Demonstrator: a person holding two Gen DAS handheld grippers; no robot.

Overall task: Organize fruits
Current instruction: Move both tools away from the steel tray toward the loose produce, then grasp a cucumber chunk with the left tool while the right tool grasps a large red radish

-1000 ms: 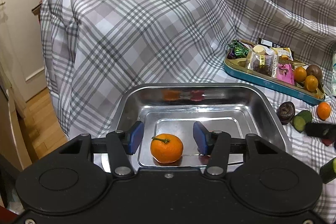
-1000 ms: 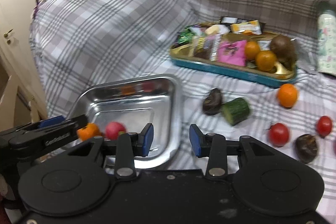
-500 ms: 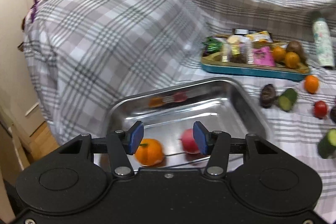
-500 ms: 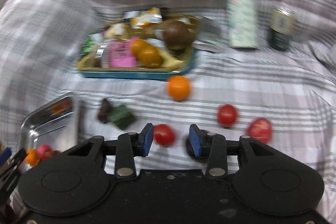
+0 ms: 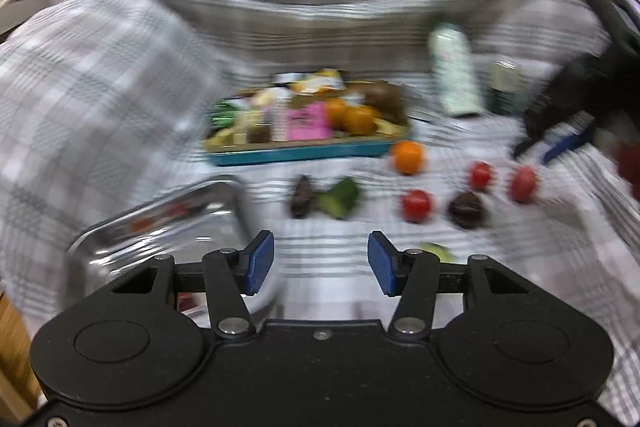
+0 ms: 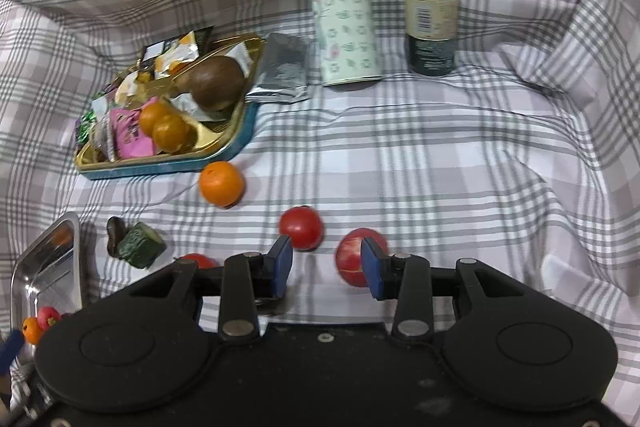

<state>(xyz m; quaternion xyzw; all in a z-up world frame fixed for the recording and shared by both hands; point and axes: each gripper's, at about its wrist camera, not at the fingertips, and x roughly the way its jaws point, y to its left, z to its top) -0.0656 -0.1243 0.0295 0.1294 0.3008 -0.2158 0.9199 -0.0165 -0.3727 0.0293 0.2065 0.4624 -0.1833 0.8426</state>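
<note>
Loose fruit lies scattered over a checked cloth (image 6: 420,155) while a steel tray (image 6: 48,267) waits at the near left edge to collect it. The right gripper (image 6: 326,267) hangs above the cloth with its blue pads apart and nothing between them; a red apple-like fruit (image 6: 352,263) sits just behind its right pad and a tomato (image 6: 301,233) just beyond its left, which suggests one of the two is the next pick. From the tray, an orange (image 6: 222,183) rests up and to the right, near the blue rim of a snack tin (image 6: 168,165) crowded with wrappers and more fruit. A dark fruit and a cucumber chunk (image 6: 140,249) lie touching, just right of the tray. Inside the tray, a small mandarin (image 6: 32,330) and a red fruit (image 6: 48,317) already sit together at the near end, so sorting appears barely under way. The left gripper (image 5: 320,263), seen in a blurred view, also stands open and empty, poised over the tray's right edge, probably free for another fetch. A bottle (image 6: 346,15) and a can (image 6: 431,27) stand far from the tray, at the back.
</note>
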